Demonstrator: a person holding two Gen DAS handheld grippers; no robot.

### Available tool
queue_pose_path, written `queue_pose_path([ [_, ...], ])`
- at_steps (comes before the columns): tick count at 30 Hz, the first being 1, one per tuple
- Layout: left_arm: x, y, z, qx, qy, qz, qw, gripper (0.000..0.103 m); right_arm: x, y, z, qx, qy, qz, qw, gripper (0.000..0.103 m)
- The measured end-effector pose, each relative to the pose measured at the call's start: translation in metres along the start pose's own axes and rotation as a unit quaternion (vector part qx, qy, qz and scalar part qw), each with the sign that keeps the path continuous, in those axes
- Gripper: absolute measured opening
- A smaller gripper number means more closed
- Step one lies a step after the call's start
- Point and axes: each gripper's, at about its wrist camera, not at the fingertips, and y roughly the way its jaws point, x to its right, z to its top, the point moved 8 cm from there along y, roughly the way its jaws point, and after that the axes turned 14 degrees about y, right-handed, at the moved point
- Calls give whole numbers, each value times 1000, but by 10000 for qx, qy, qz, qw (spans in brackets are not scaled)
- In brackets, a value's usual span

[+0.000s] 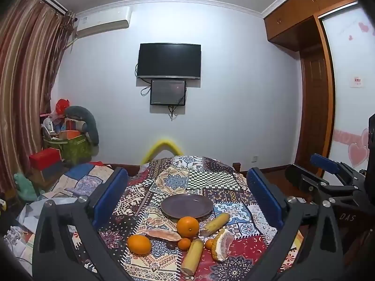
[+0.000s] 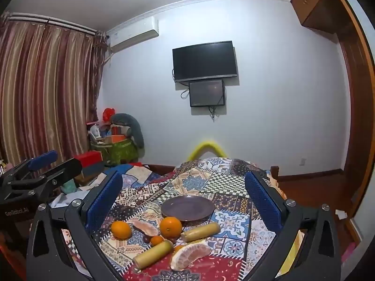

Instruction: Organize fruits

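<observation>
Left wrist view is showing the left gripper [image 1: 187, 196] spreading its fingers [image 1: 110, 194] wide, holding nothing. A plate [image 1: 186, 205] is sitting bare on the patchwork surface [image 1: 211, 180]. Just in front of the plate, oranges [image 1: 187, 226], pomelo wedges [image 1: 222, 243] and two yellow stalk pieces [image 1: 192, 256] are lying clustered, their long axes pointing toward the plate's right edge. Beside it, the right gripper [image 2: 185, 196] is likewise gaping, gripping nothing.

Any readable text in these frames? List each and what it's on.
"DAS": right gripper body, seen in the left wrist view.
"GenRobot.AI", faint: left gripper body, seen in the right wrist view.
Air conditioner sticker, wall label, TV badge: too small to read.
</observation>
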Motion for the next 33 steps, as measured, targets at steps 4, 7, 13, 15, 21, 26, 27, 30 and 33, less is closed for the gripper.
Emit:
queue_pose_path([
  [4,0,-2,0,6,7,-14,10000,103,2,-1,1,-3,34,3,10000,103],
  [7,0,-1,0,6,2,-23,10000,103,2,-1,3,-6,36,12,10000,103],
  [13,0,-2,0,-1,23,-13,10000,103,2,1,2,-19,2,-6,10000,103],
  [15,0,-2,0,-5,26,-19,10000,103,2,1,1,-5,7,-13,10000,103],
  [21,2,-2,0,-4,26,-38,10000,103,2,1,1,2,6,-20,10000,103],
  [26,2,0,-1,-3,15,-32,10000,103,2,1,1,6,8,-17,10000,103],
  [27,2,0,-2,-6,19,-30,10000,103,2,1,1,2,9,-19,10000,103],
  [30,2,0,-2,-7,17,-37,10000,103,2,1,0,6,10,-22,10000,103],
  [33,1,-1,-2,-11,18,-38,10000,103,2,1,1,-7,12,-22,10000,103],
])
